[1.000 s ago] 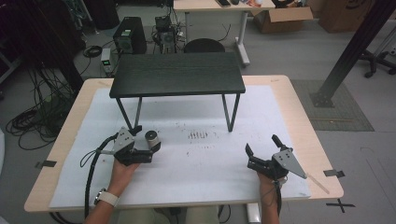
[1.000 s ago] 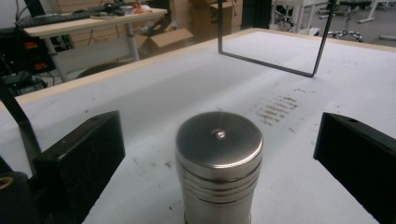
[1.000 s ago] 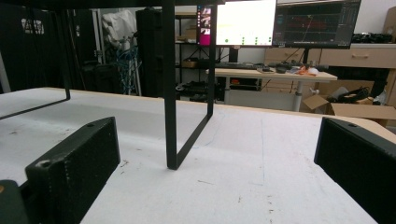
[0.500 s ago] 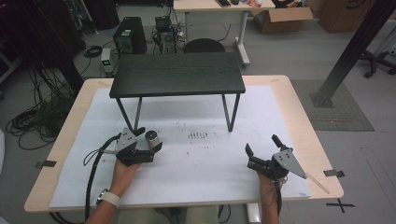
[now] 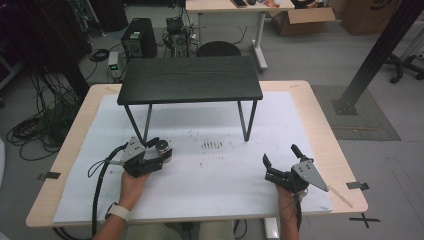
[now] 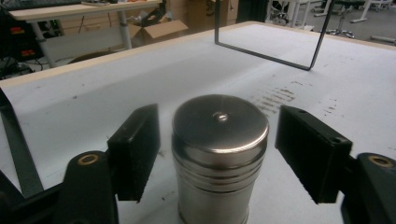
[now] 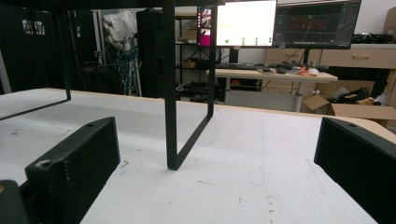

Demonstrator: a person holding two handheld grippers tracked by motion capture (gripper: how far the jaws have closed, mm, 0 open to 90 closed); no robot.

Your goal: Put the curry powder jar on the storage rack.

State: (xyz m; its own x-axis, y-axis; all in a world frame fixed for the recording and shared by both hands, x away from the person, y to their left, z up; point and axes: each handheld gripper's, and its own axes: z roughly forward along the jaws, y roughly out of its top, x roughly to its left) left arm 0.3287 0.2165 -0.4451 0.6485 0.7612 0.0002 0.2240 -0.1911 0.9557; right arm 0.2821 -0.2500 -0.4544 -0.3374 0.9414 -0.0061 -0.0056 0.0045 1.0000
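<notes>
A brushed steel canister [image 6: 219,144] stands upright on the white table cover, with its lid on. My left gripper [image 6: 224,140] is open around it, one black jaw on each side and a gap between each jaw and the metal. From above, the canister [image 5: 163,147] sits at the tip of the left gripper [image 5: 159,151], front left of the table. My right gripper [image 5: 280,154] rests open at the front right with nothing between its jaws. Along the right gripper [image 7: 224,163] I see bare white cover.
A black low stand [image 5: 190,79] on thin metal legs stands over the back middle of the table. One leg [image 7: 170,93] rises ahead of the right gripper. Dark scuff marks [image 5: 212,145] dot the cover [image 5: 210,175]. The wooden table edge [image 5: 340,165] runs along the right.
</notes>
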